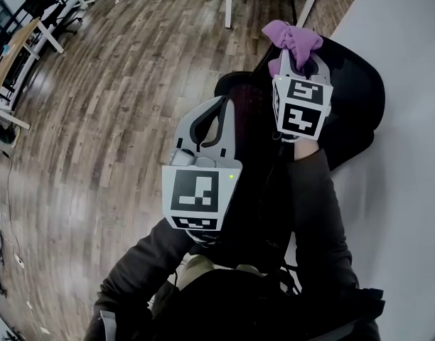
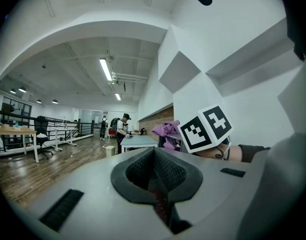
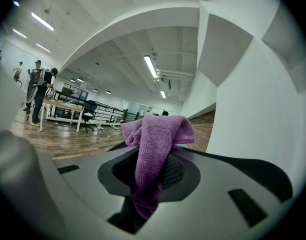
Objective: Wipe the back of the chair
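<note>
Purple cloth (image 1: 297,40), black chair (image 1: 356,94)

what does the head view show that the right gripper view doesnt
Only the head view: the left gripper, shut and empty, the right gripper's marker cube, and the person's dark sleeve reaching toward the chair.

Only the right gripper view: ceiling strip lights and two people standing by a table far off at the left.

Both: the purple cloth clamped in the right gripper, the black chair beside the white wall, and the wooden floor.
</note>
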